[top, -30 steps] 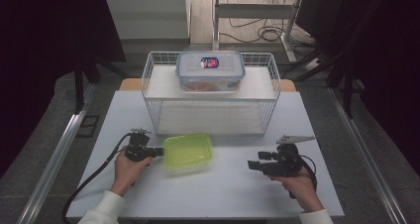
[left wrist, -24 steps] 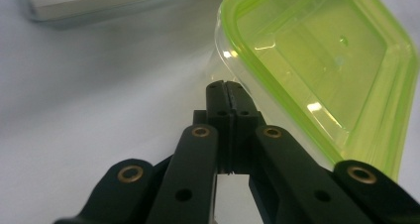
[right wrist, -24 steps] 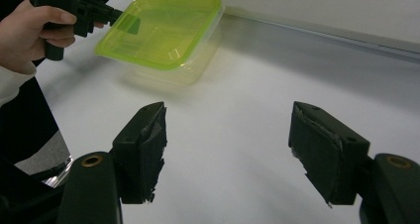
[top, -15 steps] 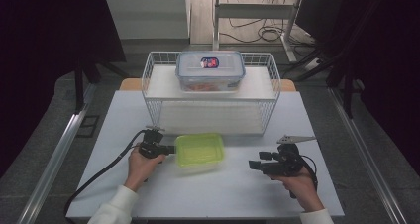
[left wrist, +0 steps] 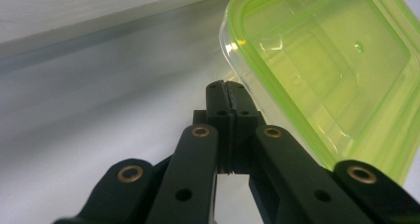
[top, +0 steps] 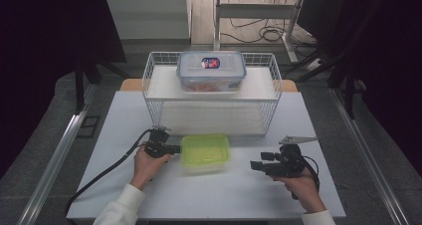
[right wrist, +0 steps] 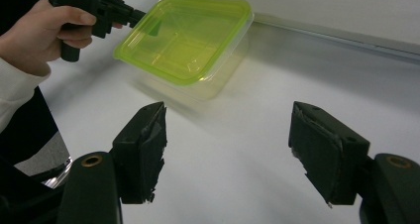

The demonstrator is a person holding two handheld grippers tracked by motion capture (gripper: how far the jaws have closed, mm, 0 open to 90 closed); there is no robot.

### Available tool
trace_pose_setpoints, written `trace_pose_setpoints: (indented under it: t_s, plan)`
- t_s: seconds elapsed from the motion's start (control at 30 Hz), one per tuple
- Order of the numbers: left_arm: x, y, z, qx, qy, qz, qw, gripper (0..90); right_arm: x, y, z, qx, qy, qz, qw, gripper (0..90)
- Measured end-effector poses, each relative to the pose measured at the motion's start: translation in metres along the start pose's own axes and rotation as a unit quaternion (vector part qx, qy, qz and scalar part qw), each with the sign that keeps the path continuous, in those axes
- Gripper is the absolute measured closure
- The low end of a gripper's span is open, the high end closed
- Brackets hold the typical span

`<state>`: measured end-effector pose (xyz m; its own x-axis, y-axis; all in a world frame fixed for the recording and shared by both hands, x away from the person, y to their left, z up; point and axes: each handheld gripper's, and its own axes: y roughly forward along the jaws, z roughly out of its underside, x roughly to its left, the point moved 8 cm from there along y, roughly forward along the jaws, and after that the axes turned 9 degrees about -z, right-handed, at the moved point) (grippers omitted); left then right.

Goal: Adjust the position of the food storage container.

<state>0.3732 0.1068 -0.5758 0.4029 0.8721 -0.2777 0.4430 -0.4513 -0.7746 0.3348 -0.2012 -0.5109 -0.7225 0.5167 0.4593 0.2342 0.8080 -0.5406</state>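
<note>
In the high view a clear container with a lime-green lid sits on the white table, just below the centre of the frame and in front of a white wire basket. The left gripper comes in from the lower left with its fingers clenched together, the tips right at the container's left edge. In the left gripper view the two black fingers press flat against each other with nothing visibly between them, and the green lid's rim lies just beside the tips, at the upper right of the frame; whether they touch it I cannot tell. The right gripper rests in the lower right of the high view, well apart from the container, its fingers released and spread wide with bare table between them. On top of the wire basket, in the upper middle, stands a second clear box with a blue-rimmed lid.
</note>
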Motion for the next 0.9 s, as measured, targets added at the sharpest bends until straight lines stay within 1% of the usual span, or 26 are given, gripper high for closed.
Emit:
trace_pose_setpoints:
  t_s: [0.03,0.1,0.13,0.17,0.3,0.43,0.5,0.57,0.63,0.67,0.7,0.73,0.77,0.8,0.87,0.9]
  plan:
    - [0.001,-0.004,0.000,-0.002,0.011,0.001,0.9999,90.0,0.000,0.000,0.000,-0.001,0.000,0.000,1.0000,31.1]
    - [0.002,-0.013,0.001,-0.006,0.015,-0.002,0.9999,90.0,-0.001,0.000,0.000,-0.001,-0.001,0.002,1.0000,30.9]
    - [0.002,-0.017,0.001,-0.015,0.009,0.003,0.9998,89.8,-0.002,0.000,0.000,-0.004,-0.002,0.005,1.0000,30.2]
    - [0.003,-0.023,0.002,-0.020,0.009,0.004,0.9997,89.5,-0.002,-0.001,0.000,-0.005,-0.003,0.008,0.9999,29.8]
    - [0.005,-0.041,0.008,-0.031,0.021,-0.003,0.9993,88.0,-0.004,-0.001,0.000,-0.011,-0.006,0.014,0.9998,28.6]
    - [0.001,-0.057,0.012,-0.042,0.031,0.001,0.9986,84.0,-0.004,0.000,0.000,-0.012,-0.009,0.015,0.9998,27.9]
    - [0.001,-0.060,0.012,-0.046,0.032,0.000,0.9984,81.2,-0.004,0.001,0.000,-0.012,-0.010,0.016,0.9998,27.8]
    - [0.001,-0.071,0.013,-0.060,0.025,0.008,0.9978,76.7,-0.003,0.001,0.000,-0.012,-0.010,0.015,0.9998,27.7]
    - [0.002,-0.073,0.013,-0.061,0.022,0.008,0.9978,71.1,-0.004,0.001,0.000,-0.012,-0.009,0.017,0.9997,27.7]
    - [0.003,-0.078,0.013,-0.062,0.015,0.007,0.9980,63.6,-0.004,0.001,0.000,-0.012,-0.008,0.017,0.9997,27.6]
    - [0.003,-0.081,0.012,-0.064,0.006,0.011,0.9979,59.0,-0.004,0.002,0.001,-0.010,-0.009,0.017,0.9998,27.6]
    - [0.004,-0.083,0.011,-0.066,0.005,0.011,0.9977,52.9,-0.004,0.003,0.002,-0.009,-0.010,0.017,0.9998,27.5]
    - [0.004,-0.084,0.011,-0.066,0.002,0.013,0.9978,48.8,-0.004,0.004,0.002,-0.007,-0.010,0.017,0.9998,27.5]
    - [0.004,-0.084,0.011,-0.063,0.000,0.014,0.9979,42.1,-0.004,0.005,0.003,-0.005,-0.010,0.016,0.9998,27.5]
    - [0.003,-0.086,0.013,-0.057,-0.003,0.015,0.9983,33.1,-0.004,0.007,0.002,-0.005,-0.011,0.015,0.9998,27.6]
    - [0.003,-0.086,0.013,-0.057,-0.003,0.015,0.9983,30.8,-0.003,0.008,0.002,-0.006,-0.010,0.013,0.9998,27.4]
